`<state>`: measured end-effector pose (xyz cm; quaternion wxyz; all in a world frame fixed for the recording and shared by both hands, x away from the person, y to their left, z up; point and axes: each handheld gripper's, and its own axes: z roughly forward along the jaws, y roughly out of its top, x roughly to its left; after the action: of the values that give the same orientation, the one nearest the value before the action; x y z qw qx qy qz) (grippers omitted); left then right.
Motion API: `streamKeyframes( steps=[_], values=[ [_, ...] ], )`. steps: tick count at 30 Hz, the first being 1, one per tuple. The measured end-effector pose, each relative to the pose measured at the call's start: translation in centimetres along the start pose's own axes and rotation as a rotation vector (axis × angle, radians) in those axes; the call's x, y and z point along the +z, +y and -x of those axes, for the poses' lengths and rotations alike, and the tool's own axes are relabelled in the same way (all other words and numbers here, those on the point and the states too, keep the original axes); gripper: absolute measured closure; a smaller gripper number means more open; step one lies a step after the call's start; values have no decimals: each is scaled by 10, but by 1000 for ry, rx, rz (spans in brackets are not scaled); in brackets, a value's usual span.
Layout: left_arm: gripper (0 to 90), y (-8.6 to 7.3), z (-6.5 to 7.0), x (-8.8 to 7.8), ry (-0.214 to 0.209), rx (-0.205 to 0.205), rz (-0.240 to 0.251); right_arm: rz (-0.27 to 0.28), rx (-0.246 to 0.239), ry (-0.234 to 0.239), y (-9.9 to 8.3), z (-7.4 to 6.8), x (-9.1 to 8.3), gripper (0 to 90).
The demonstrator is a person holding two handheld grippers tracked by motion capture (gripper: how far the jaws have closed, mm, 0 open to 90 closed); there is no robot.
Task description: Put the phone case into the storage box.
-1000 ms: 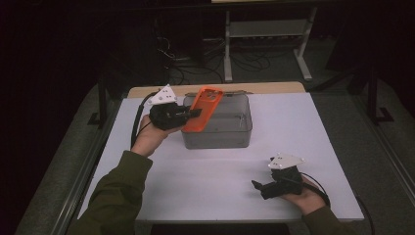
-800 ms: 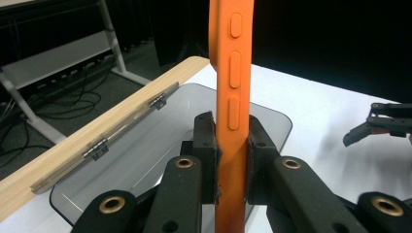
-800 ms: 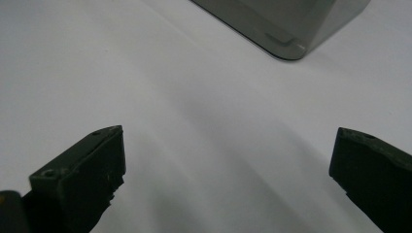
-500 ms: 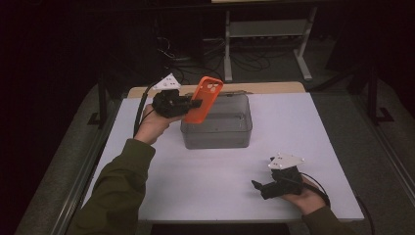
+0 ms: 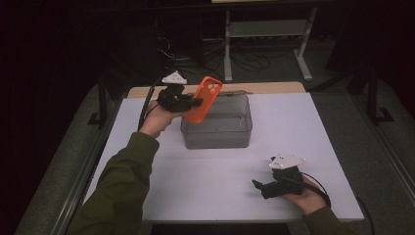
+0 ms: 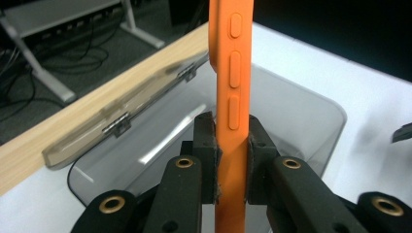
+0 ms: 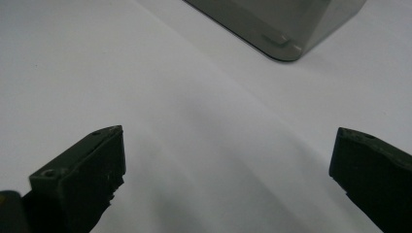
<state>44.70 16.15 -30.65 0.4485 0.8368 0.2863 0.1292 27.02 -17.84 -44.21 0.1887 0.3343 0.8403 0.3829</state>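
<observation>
The right gripper (image 5: pixel 262 186) rested low on the white table (image 5: pixel 313 127), its jaws wide apart. Farther back, the left gripper (image 5: pixel 195 102) squeezed an orange phone case (image 5: pixel 203 99), held over the grey box (image 5: pixel 217 127).

We get the high view from above the person's side, facing forward and down over the whole white table (image 5: pixel 215 181). Left gripper view sits close, looking along its jaws at the grey box (image 6: pixel 301 111). Right gripper view skims low over the table; both share that box.
</observation>
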Motion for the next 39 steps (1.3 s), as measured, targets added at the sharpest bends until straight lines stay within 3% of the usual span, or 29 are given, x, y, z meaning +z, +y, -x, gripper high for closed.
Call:
streamKeyframes(
  steps=[12,39],
  values=[
    [791,11,-1,15,29,-28,-132,4,3,0,0,0,-1,0],
    [791,1,-10,52,100,-164,-367,18,-5,0,1,-2,-3,0]
  ],
)
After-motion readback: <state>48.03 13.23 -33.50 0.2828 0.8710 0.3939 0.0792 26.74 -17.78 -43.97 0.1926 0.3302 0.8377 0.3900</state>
